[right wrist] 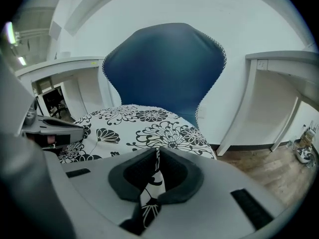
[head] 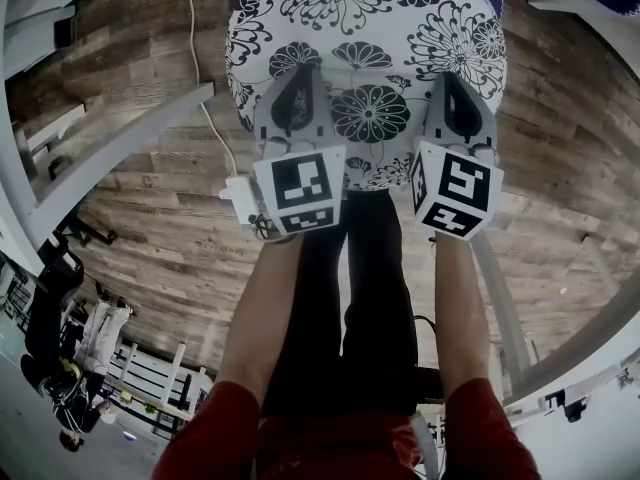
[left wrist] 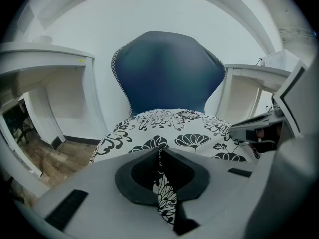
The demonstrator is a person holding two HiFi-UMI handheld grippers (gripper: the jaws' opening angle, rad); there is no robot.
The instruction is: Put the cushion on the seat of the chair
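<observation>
Black-and-white flowered fabric is pinched in both pairs of jaws. The left gripper (left wrist: 159, 156) is closed on the cushion (head: 370, 28) at its 7 o'clock edge, and the right gripper (right wrist: 157, 158) is closed on it at 5 o'clock. The cushion spreads over the seat of the blue chair (left wrist: 167, 73), whose backrest rises at 12 o'clock. Wooden floor (head: 150, 238) surrounds them.

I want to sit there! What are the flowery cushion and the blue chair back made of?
The cushion looks like soft matte cloth printed with black flowers on white: its edge folds thin where the left gripper pinches it. The chair back looks like smooth dark blue fabric or leatherette, with pale stitching along its edge; I cannot tell which.
</observation>
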